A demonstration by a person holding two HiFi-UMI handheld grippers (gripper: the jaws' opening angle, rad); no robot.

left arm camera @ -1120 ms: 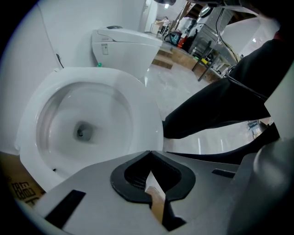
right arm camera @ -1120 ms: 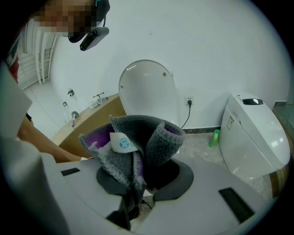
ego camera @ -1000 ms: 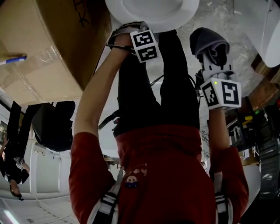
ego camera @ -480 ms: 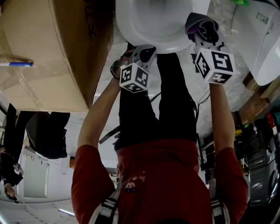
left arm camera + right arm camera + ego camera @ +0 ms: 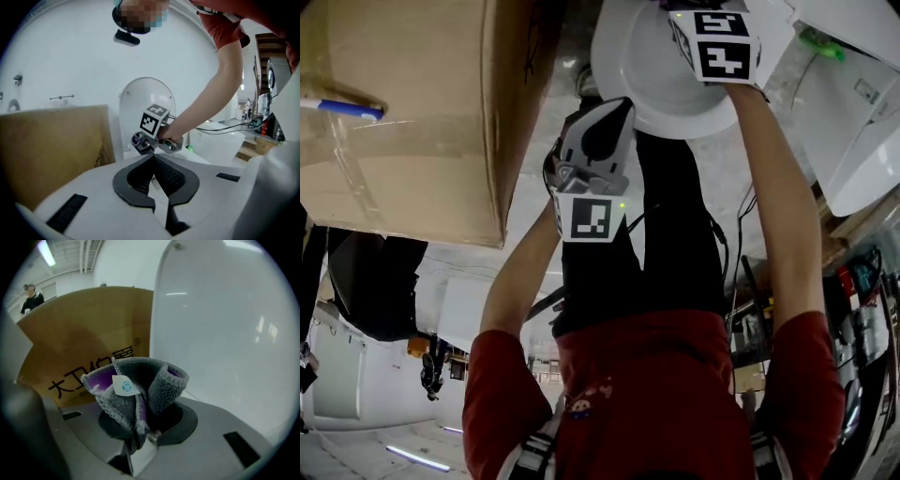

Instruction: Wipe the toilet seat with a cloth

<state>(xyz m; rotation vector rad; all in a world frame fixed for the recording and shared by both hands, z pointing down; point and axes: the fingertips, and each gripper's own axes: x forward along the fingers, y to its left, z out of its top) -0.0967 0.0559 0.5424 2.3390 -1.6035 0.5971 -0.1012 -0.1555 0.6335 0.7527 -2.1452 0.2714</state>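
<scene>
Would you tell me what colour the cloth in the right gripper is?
The cloth is grey and purple; right gripper view.

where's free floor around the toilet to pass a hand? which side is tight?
Free: the floor strip bordered by the toilet seat and the white fixture at the head view's right, though the right arm crosses it. Tight: the gap between cardboard box and seat, with the left gripper, fingers shut, at its mouth.

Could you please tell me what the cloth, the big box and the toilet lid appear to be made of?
The cloth: soft knitted or microfibre fabric, it seems, grey with purple inside; matte, nubbly weave and a sewn tag. The box: brown cardboard, matte, with printed black characters. The toilet lid: glossy white, probably plastic, possibly ceramic; light streaks reflect on it.
</scene>
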